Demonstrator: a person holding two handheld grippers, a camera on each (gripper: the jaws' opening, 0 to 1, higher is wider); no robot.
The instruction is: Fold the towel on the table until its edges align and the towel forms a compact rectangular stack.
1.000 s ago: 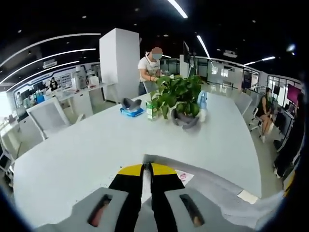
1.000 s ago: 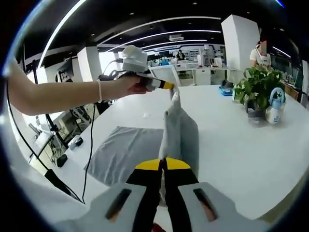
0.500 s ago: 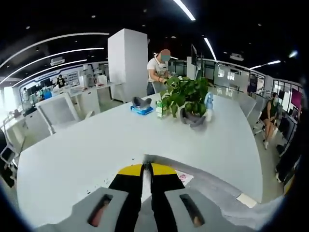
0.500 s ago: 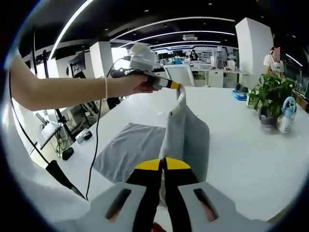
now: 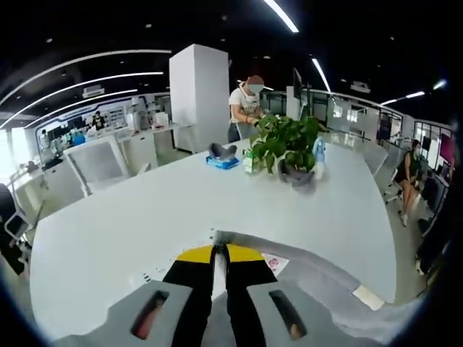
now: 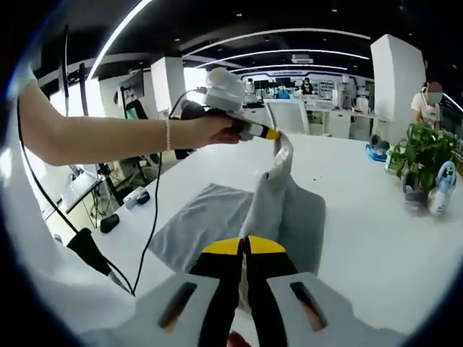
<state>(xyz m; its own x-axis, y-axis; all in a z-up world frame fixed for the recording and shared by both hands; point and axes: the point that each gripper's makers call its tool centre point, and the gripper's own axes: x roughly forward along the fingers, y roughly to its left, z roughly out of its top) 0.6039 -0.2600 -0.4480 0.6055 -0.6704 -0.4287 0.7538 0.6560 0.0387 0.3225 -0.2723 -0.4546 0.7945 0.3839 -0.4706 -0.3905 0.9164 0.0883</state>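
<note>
Grey towel (image 6: 282, 217) hangs lifted through the middle of the right gripper view, one corner pinched in your left gripper (image 6: 273, 135) at upper centre, the near edge clamped in your right gripper (image 6: 244, 249) at the bottom; its other half lies flat on the table (image 6: 376, 238) at centre left. Uneven tension could slip a corner or skew the fold. Plant (image 5: 289, 141) and bottle (image 5: 319, 152) stand well apart, upper right of the left gripper view; bare tabletop ahead gives room.
</note>
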